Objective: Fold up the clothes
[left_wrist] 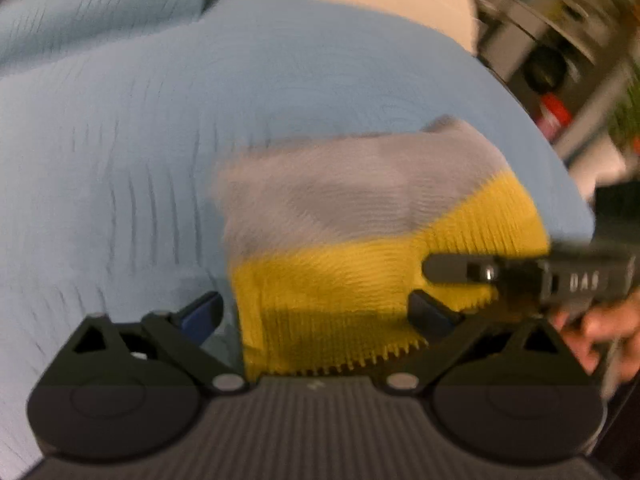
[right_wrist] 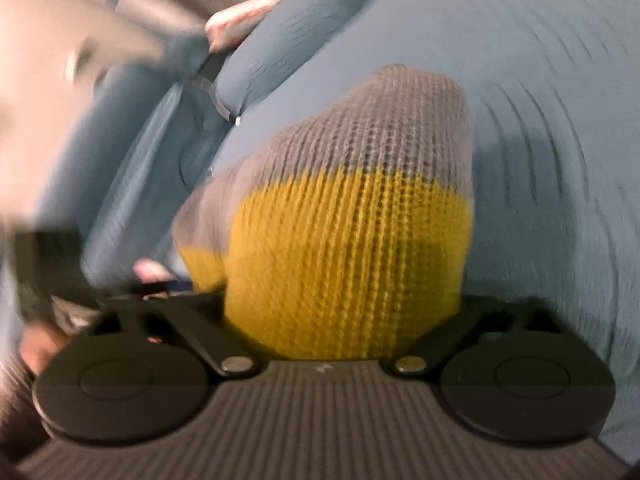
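A knitted sweater (left_wrist: 360, 248), grey above and yellow below, lies bunched on a light blue bed sheet (left_wrist: 160, 120). In the left wrist view my left gripper (left_wrist: 316, 312) stands open around the yellow hem. Its blue left pad is clear of the knit and its right finger is at the knit's edge. A black finger (left_wrist: 460, 270) of my right gripper lies across the yellow edge from the right, with a hand (left_wrist: 600, 332) behind it. In the right wrist view the sweater (right_wrist: 352, 240) fills the gap of my right gripper (right_wrist: 332, 296) and hides its pads.
Blue pillows (right_wrist: 280, 40) and a pink cloth (right_wrist: 240, 24) lie at the head of the bed. Cluttered shelving (left_wrist: 560, 40) stands beyond the bed's right edge. The sheet is wrinkled to the left of the sweater. Both views are blurred.
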The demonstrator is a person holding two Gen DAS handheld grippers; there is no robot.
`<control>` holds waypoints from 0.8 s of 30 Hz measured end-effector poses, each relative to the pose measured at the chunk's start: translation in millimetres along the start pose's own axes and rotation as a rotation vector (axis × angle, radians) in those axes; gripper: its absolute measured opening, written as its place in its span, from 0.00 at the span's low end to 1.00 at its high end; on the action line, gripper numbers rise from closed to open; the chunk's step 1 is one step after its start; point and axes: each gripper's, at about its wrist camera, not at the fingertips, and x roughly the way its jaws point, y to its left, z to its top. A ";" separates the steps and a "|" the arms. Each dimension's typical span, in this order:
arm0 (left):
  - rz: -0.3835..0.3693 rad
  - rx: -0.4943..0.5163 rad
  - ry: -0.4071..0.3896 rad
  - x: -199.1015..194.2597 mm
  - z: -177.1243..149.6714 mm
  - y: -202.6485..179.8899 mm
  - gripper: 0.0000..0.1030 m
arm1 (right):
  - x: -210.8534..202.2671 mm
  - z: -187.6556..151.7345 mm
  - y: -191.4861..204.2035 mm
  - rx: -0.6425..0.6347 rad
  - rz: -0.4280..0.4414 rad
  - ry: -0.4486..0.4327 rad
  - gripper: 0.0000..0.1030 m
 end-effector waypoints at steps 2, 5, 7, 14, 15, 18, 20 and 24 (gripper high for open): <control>0.049 0.220 -0.113 -17.1 -2.7 -14.8 0.98 | -11.2 1.4 28.2 -0.203 -0.044 -0.015 0.60; 0.114 0.735 -0.346 -40.2 -15.4 -41.7 1.00 | -22.6 -8.5 67.3 -0.495 -0.054 -0.020 0.60; 0.045 1.013 -0.348 -37.4 -20.1 -46.8 1.00 | -28.1 -25.0 98.5 -0.758 -0.068 -0.019 0.60; -0.163 1.286 -0.276 -15.5 -21.8 -49.5 1.00 | -30.7 -77.3 147.4 -1.433 -0.116 0.010 0.60; -0.165 1.318 -0.287 -14.5 -22.7 -52.4 1.00 | -31.7 -79.8 149.4 -1.472 -0.116 0.010 0.60; -0.162 1.359 -0.320 -12.2 -24.7 -55.2 1.00 | -35.3 -84.7 155.1 -1.553 -0.106 -0.002 0.60; -0.119 1.374 -0.356 -11.7 -32.1 -55.1 1.00 | -33.4 -82.1 156.4 -1.555 -0.112 0.019 0.60; 0.026 1.322 -0.479 -6.1 -46.3 -55.9 1.00 | -26.1 -59.1 151.0 -1.352 -0.135 0.062 0.60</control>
